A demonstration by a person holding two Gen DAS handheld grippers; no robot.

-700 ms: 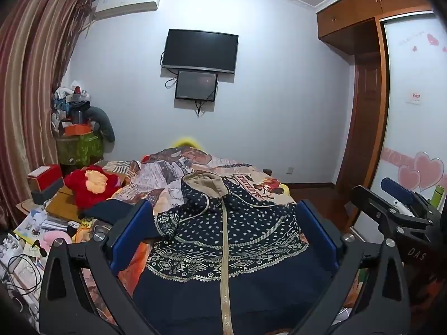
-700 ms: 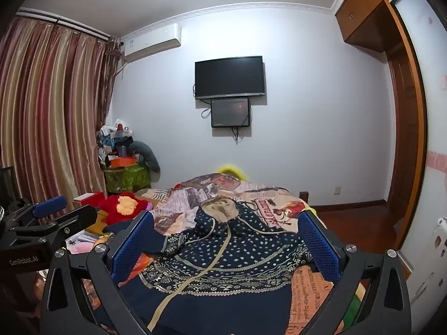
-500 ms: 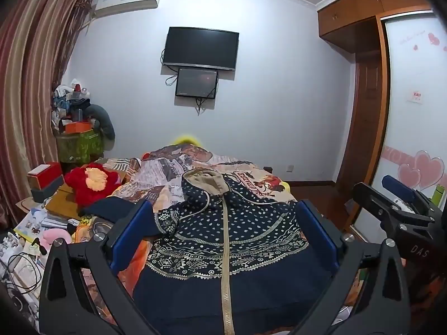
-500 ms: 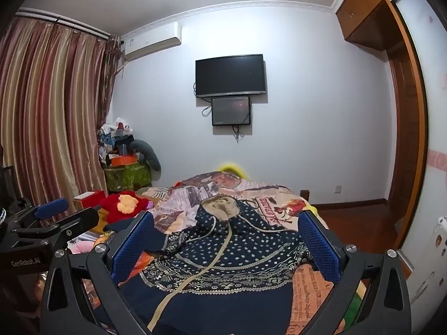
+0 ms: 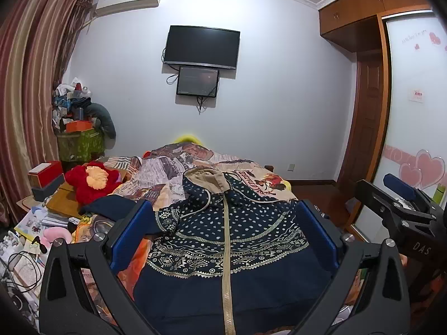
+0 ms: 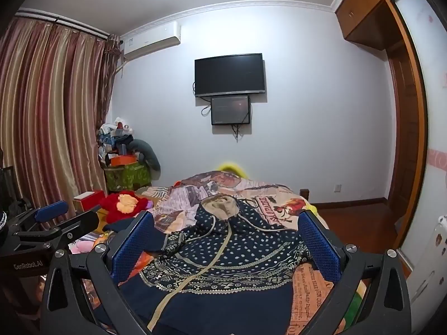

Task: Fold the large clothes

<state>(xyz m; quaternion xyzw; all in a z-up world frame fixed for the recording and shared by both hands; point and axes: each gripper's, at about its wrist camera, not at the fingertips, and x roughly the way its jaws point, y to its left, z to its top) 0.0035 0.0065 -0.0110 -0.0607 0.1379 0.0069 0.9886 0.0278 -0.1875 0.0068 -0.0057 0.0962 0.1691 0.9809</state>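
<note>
- Clothing first: we see a navy hooded jacket (image 5: 229, 240) spread flat on the bed (image 5: 167, 167), front side up, its tan-lined hood (image 5: 206, 177) pointing toward the far wall and its pale zipper running down the middle toward us.
- We hold the left gripper (image 5: 223, 237) above the near part of the jacket, jaws spread as wide as they go, with nothing between the blue pads (image 5: 130, 234); neither pad touches the cloth.
- We hold the right gripper (image 6: 227, 247) the same way, jaws fully apart and gripping nothing, tipped slightly downward over the jacket.
- In the left wrist view the right gripper shows at the right edge; in the right wrist view the left gripper (image 6: 53, 220) shows at the left edge, so the two sit side by side.
- One dark sleeve (image 5: 109, 205) trails off toward the left side of the bed, near a red plush toy (image 5: 92, 178).
- Beneath the jacket lies a printed bedspread (image 6: 279, 206).
- On the far wall hang a television (image 5: 201, 46) and a smaller screen (image 5: 197, 81) just below it.
</note>
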